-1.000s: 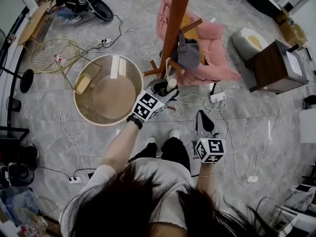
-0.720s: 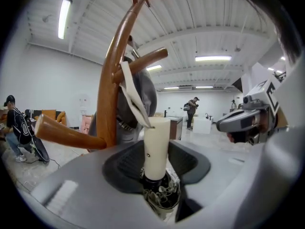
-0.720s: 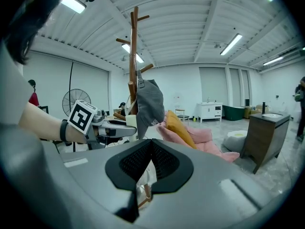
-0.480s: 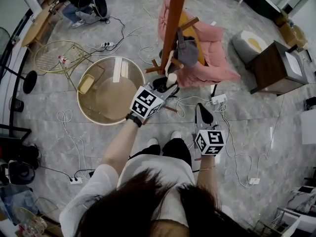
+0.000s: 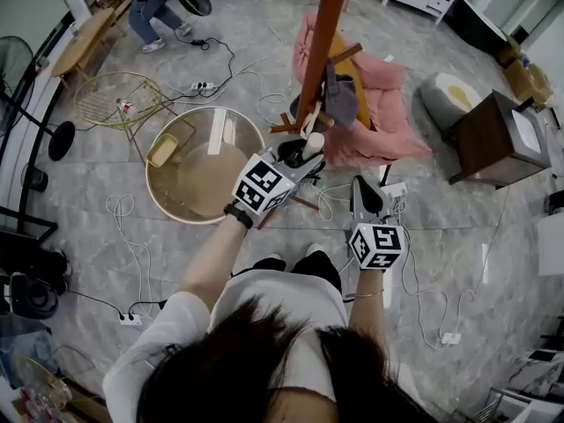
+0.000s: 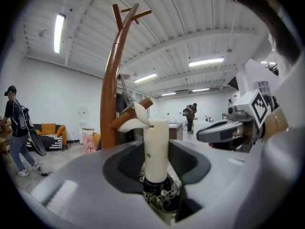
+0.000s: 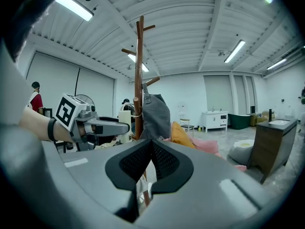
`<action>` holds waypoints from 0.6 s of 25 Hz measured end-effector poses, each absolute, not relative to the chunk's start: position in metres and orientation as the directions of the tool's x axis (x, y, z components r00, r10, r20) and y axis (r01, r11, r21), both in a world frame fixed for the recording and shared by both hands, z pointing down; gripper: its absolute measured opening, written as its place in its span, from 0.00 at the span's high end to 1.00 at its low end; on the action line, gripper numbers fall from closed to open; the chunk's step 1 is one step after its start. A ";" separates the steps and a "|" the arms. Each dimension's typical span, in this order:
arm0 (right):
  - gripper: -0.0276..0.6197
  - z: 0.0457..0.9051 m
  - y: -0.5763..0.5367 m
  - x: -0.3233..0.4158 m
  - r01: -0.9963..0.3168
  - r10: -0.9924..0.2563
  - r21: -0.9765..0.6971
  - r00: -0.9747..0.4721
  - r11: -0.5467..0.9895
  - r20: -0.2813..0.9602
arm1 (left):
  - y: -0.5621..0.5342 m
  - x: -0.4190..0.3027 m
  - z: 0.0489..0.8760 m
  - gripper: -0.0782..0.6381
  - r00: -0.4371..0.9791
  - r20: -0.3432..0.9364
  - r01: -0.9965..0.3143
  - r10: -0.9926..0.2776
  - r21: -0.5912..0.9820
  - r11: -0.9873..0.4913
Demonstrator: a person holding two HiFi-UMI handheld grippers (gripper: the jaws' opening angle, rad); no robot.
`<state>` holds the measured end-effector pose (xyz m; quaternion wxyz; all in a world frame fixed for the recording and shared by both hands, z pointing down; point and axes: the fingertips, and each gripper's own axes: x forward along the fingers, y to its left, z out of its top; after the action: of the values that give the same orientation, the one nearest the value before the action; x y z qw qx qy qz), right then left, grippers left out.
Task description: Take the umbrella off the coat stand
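Near the round table [image 5: 152, 179] at the left of the head view, the left gripper [image 5: 304, 157] is squeezed tight on the umbrella [image 5: 312, 141]. It holds it by the fat cream handle. The grip has not let go or changed.

What has changed is small. The left gripper has come up a little and brought the handle with it. In the head view the handle now sits closer to the low pegs of the coat stand [image 5: 328, 25] than it did a moment ago.

In the left gripper view the handle stands straight up in the middle of the frame, between the jaws. From its top a cream strap [image 6: 125, 125] runs to the left. It looks like it is still looped over a brown peg [image 6: 145, 103]. So the umbrella is held, but I think it is not off the stand yet. Lifting is the right way to go, because the strap has to slide up and off the end of the peg. The peg points upward, so the loop may catch if the pull goes sideways.

A grey bag [image 5: 342, 95] hangs on the stand just to the right. Lower right, the right gripper [image 5: 359, 188] waits with its jaws pressed together and nothing in them. It has also come up a little.
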<state>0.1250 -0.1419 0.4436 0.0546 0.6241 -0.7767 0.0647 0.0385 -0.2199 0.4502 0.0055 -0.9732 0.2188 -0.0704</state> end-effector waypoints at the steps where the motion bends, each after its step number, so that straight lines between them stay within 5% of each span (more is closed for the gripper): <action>1: 0.95 0.440 -0.143 0.125 -0.977 -0.964 -0.030 -0.215 0.213 0.158 | -0.217 0.039 0.446 0.60 0.897 0.130 -0.419 -0.422 -0.048 -0.907; 15: 0.95 0.411 -0.134 0.137 -0.983 -0.979 -0.029 -0.183 0.181 0.088 | -0.175 0.047 0.393 0.60 0.927 0.061 -0.364 -0.370 -0.089 -0.927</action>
<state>0.1366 -0.1335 0.4107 0.0245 0.6386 -0.7681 0.0395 0.0473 -0.1745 0.3926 0.0382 -0.9809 0.1870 -0.0384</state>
